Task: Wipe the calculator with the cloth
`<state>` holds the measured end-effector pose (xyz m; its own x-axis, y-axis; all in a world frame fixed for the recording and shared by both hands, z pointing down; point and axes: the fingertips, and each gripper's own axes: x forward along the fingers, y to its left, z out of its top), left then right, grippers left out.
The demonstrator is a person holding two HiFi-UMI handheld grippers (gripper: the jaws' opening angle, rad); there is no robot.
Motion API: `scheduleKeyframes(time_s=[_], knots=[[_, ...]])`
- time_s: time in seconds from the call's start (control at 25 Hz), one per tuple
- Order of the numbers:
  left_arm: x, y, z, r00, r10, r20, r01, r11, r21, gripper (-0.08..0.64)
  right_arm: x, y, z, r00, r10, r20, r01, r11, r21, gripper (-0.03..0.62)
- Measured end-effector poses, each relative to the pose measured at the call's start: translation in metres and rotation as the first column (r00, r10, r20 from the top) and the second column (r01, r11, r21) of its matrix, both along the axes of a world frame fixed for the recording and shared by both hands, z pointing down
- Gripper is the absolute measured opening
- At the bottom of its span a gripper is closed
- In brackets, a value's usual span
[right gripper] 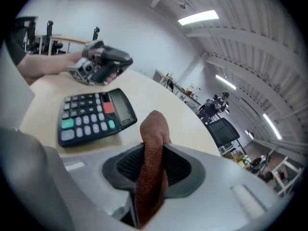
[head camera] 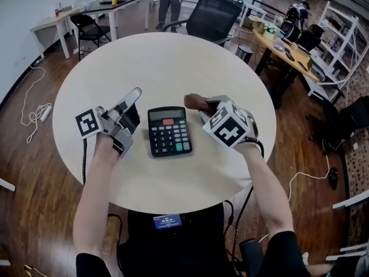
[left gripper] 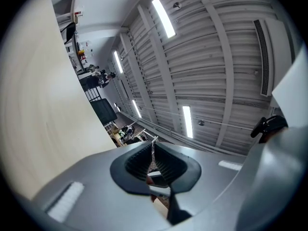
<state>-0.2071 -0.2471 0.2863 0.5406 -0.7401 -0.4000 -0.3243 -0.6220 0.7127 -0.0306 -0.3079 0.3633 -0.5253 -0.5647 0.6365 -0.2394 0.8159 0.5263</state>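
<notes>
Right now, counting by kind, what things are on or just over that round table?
Grippers: 2, the left gripper and the right gripper
Calculator: 1
Brown cloth: 1, pinched in the right gripper
Total: 4

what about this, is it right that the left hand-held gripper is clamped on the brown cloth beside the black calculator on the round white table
Not quite. It is the right hand-held gripper that is clamped on the brown cloth, as the right gripper view shows. It is beside the black calculator on the round white table.
</notes>
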Motion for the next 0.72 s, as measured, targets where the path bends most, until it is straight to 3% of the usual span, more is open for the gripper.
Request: scheduleKeyframes(time_s=[0.2, 0.48, 0.72], knots=[[-0.005, -0.002, 0.002, 1.0, -0.018, -0.004, 0.018, 1.0, -0.004, 0.005, -0.009, 0.025, 0.03, 0.966, -0.153, -0.207, 0.169, 0.983, 0.065, 0.104], [-0.004, -0.001, 0.002, 1.0, -0.019, -0.016, 0.019, 1.0, -0.008, 0.005, 0.016, 0.092, 0.04, 0.889, -0.306, -0.342, 0.346, 0.936, 0.061, 0.104], [-0.006, -0.002, -0.001, 0.999, -0.031, -0.035, 0.031, 1.0, -0.007, 0.005, 0.036, 0.147, 0.041, 0.82, -0.402, -0.408, 0.45, 0.892, 0.026, 0.104]])
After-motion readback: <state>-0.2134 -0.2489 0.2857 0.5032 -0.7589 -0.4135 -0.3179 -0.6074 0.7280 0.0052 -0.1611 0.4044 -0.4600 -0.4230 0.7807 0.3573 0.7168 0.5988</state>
